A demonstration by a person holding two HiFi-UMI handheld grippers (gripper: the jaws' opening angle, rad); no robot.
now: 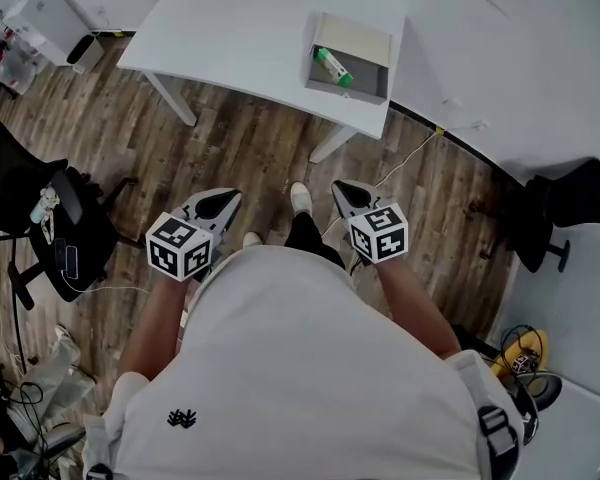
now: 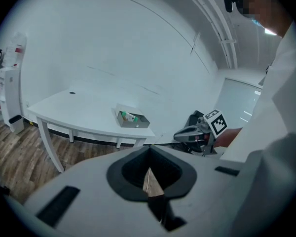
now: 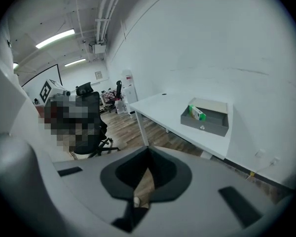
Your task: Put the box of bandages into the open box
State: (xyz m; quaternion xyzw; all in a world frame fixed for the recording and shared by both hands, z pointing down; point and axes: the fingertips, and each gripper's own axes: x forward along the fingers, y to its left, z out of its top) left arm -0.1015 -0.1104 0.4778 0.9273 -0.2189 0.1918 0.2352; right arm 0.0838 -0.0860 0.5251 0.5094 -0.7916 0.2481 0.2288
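A green and white box of bandages lies inside the open grey box on the white table, against the box's left side. Both gripper views show the same from afar: the bandage box in the grey box. My left gripper and right gripper are held close to my body over the wooden floor, well short of the table. Both point toward it with jaws together and nothing between them. The right gripper also shows in the left gripper view.
A black office chair with cables stands at the left and another black chair at the right. White table legs reach the floor ahead. A cable runs across the floor, and a yellow item lies lower right.
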